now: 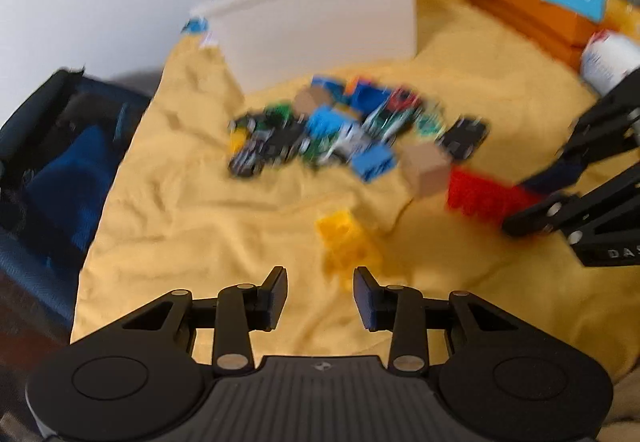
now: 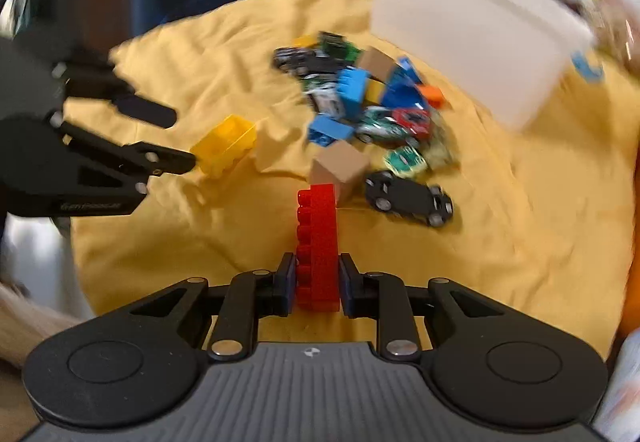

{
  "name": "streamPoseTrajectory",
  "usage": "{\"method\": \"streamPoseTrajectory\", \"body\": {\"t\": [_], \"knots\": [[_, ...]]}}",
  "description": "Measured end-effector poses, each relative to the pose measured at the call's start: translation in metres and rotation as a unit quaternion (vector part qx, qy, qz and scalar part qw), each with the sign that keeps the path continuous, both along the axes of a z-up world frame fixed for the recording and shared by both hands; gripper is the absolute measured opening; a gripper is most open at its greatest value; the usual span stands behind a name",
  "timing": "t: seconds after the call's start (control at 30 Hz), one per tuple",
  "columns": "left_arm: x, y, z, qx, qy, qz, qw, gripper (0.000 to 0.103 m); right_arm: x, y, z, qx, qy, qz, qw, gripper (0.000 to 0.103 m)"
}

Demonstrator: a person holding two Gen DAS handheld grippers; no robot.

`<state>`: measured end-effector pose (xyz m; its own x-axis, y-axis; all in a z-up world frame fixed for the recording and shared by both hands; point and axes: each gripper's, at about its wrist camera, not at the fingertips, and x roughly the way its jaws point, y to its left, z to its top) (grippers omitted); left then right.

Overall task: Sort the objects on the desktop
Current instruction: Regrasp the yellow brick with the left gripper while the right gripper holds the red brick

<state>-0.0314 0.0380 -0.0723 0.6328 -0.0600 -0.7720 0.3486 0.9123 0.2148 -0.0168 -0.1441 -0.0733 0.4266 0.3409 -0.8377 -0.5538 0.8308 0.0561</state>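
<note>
On the yellow cloth: my two grippers work near a heap of toys, with a white bin beyond it.

Right gripper: pinched shut on the red brick, which stands on edge between my pads, its long axis running straight out toward 12 o'clock.

Left gripper: fingers spread wide, nothing between them.

Yellow brick: lies just ahead of my left fingers, at about 1 o'clock in the left wrist view, long axis slanting from 11 toward 5. In the right wrist view it sits at 10 o'clock, touching or all but touching my left fingertip; blur hides which.

Nearer hand: the left by far, I judge; the right is already loaded.

Pile: toy cars, blue bricks and tan cubes bunched at 12 o'clock from the left gripper, well apart from the yellow brick.

Bin from the right gripper: at 1 to 2 o'clock, past the pile, a black car nearest on that line.

Open room: bare cloth all around the yellow brick; the cloth's edge falls away at 9 o'clock in the left view.

Risk, as I judge it: carrying the red brick low would clip the heap.
</note>
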Motion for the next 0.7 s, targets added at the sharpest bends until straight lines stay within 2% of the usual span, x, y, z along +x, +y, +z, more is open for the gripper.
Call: {"method": "streamPoseTrajectory", "body": {"t": [0.03, 0.1, 0.2, 0.27, 0.3, 0.4, 0.5, 0.53, 0.6, 0.67, 0.7], "knots": [[-0.002, -0.004, 0.004, -0.004, -0.005, -0.012, 0.9999, 0.042, 0.004, -0.008, 0.002, 0.037, 0.032, -0.013, 0.999, 0.025], [-0.004, -0.019, 0.004, 0.010, -0.018, -0.040, 0.9990, 0.044, 0.013, -0.023, -0.001, 0.118, 0.110, -0.046, 0.986, 0.025], [0.004, -0.036, -0.012, 0.049, -0.010, -0.052, 0.9974, 0.045, 0.019, -0.033, -0.009, 0.170, 0.167, -0.079, 0.968, 0.025], [0.014, -0.037, -0.025, 0.066, 0.009, -0.034, 0.9972, 0.045, 0.022, -0.040, -0.018, 0.183, 0.193, -0.101, 0.959, 0.027], [0.019, -0.035, -0.030, 0.076, 0.016, -0.023, 0.9967, 0.043, 0.021, -0.043, -0.020, 0.181, 0.191, -0.108, 0.959, 0.030], [0.025, -0.014, -0.027, 0.020, 0.026, 0.018, 0.9993, 0.024, 0.016, -0.048, -0.013, 0.156, 0.155, -0.118, 0.969, 0.037], [0.030, 0.016, -0.023, -0.065, 0.047, 0.068, 0.9944, 0.024, 0.014, -0.051, -0.005, 0.123, 0.105, -0.125, 0.979, 0.038], [0.031, 0.028, -0.021, -0.119, 0.057, 0.078, 0.9882, 0.024, 0.014, -0.051, -0.003, 0.111, 0.087, -0.125, 0.982, 0.038], [0.029, 0.047, -0.018, -0.232, 0.079, 0.088, 0.9655, 0.024, 0.015, -0.052, -0.001, 0.107, 0.074, -0.126, 0.983, 0.038], [0.031, 0.058, -0.022, -0.329, 0.116, 0.099, 0.9319, 0.024, 0.016, -0.054, 0.002, 0.117, 0.069, -0.124, 0.983, 0.038], [0.033, 0.065, -0.030, -0.380, 0.142, 0.119, 0.9063, 0.024, 0.016, -0.053, 0.003, 0.121, 0.067, -0.122, 0.983, 0.038]]}}
